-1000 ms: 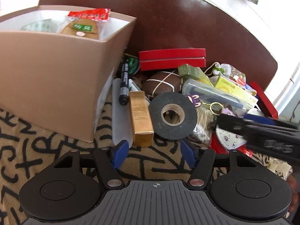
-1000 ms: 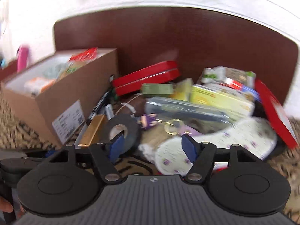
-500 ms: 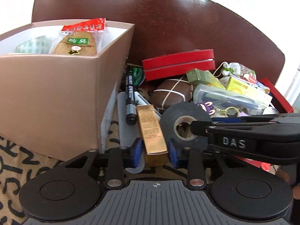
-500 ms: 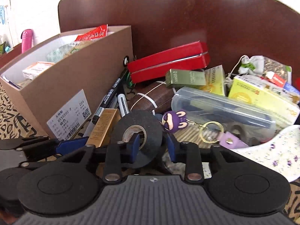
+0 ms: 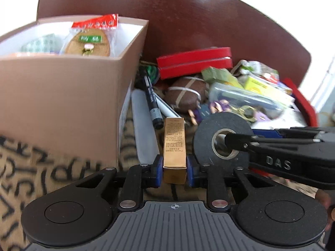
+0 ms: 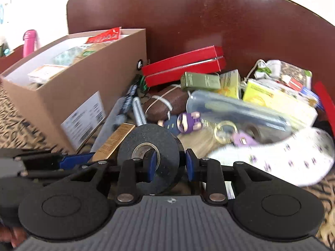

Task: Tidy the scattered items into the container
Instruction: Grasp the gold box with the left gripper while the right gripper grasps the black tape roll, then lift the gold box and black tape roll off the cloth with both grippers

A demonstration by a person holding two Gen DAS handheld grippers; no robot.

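The left hand-held gripper (image 5: pixel 174 170) has its blue pads on either side of the near end of a slim gold box (image 5: pixel 174 146), and its jaws are closing on it; the box points away from the camera over the patterned cloth (image 5: pixel 31 167). The right hand-held gripper (image 6: pixel 170 164) pinches a black roll of tape (image 6: pixel 150 146), with one finger (image 6: pixel 151 163) pushed through the core and the other against the outer rim, its jaws closing too (the roll stands tilted, its hole facing the camera). The two grippers sit just beside each other, the roll to the right of the gold box. To the left stands the open cardboard box (image 5: pixel 62 96), already holding a red-topped snack packet (image 5: pixel 92 35) and other packets. Behind lies the pile: a black marker (image 5: pixel 151 102), a red flat case (image 5: pixel 194 61), a brown oval bundle tied with white bands (image 5: pixel 186 96), a clear plastic case (image 6: pixel 236 110) and a purple keychain figure (image 6: pixel 186 121).
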